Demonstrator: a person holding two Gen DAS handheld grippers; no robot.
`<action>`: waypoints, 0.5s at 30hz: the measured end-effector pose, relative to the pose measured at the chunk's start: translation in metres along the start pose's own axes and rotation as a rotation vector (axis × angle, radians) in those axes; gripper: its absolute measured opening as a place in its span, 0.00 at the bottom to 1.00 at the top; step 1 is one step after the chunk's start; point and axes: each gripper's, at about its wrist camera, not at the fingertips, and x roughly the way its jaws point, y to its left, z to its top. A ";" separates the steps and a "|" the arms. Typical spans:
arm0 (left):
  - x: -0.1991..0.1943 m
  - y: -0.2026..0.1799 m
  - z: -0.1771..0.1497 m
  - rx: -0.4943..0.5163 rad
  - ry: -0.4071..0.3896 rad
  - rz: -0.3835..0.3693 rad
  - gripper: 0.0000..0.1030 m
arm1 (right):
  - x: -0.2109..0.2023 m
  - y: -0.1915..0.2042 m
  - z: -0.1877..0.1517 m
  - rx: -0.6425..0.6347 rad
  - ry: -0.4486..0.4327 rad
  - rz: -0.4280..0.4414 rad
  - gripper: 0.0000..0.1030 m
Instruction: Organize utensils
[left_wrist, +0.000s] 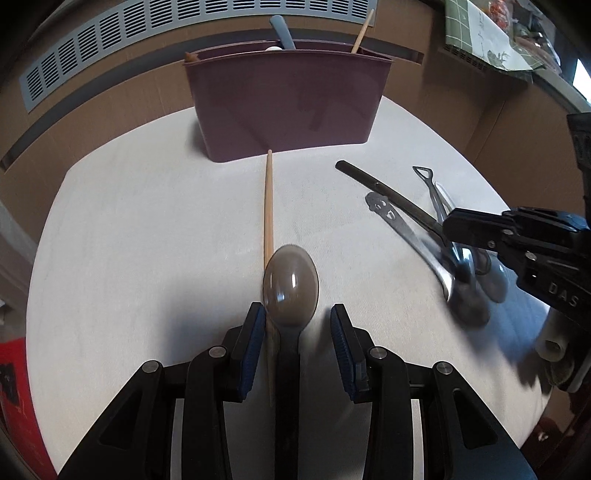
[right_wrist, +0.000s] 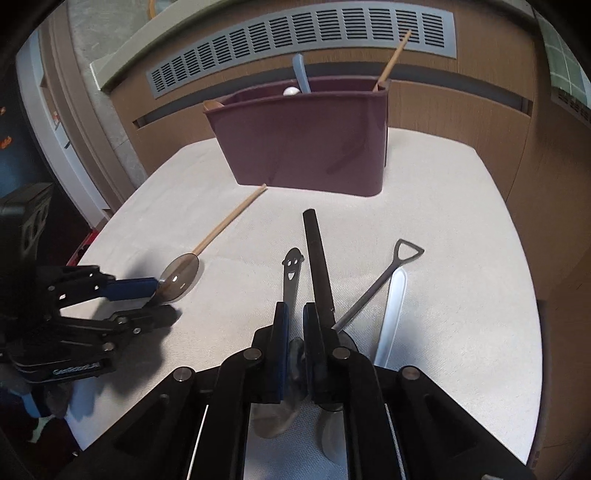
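The dark red holder (left_wrist: 284, 103) stands at the far side of the counter (left_wrist: 147, 229). A few things already stick up out of it: a blue-grey handle (left_wrist: 282, 35) and a wooden stick (left_wrist: 362, 31). So some of the tidying looks done, but a lot is left.

Still lying on the counter are a brown spoon (left_wrist: 291, 284), a wooden chopstick (left_wrist: 268, 206), a smiley-face spoon (right_wrist: 291, 277), a long black handle (right_wrist: 317, 258), a little shovel-shaped spoon (right_wrist: 380, 284) and a clear flat piece (right_wrist: 393, 306).

The left hand-held gripper (left_wrist: 297, 325) has its jaws wide apart, one on each side of the brown spoon's neck, not squeezing it. The spoon's bowl points away toward the holder, and its handle runs back between the jaws. The chopstick lies right beside it, pointing the same way, with its far tip almost at the holder.

The right hand-held gripper (right_wrist: 293, 328) has its jaws close together around the smiley-face spoon (it looks pinched, but this part is blurry). That spoon's smiley end also points toward the holder.
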 end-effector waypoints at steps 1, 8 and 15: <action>0.001 0.000 0.002 0.000 -0.001 0.001 0.37 | -0.002 0.001 0.001 -0.008 -0.006 -0.010 0.08; 0.008 0.012 0.009 -0.018 -0.011 0.003 0.37 | -0.005 -0.007 0.004 -0.002 -0.016 -0.031 0.08; 0.003 0.054 0.004 -0.137 -0.025 0.071 0.37 | 0.005 0.001 0.002 -0.009 0.013 0.010 0.09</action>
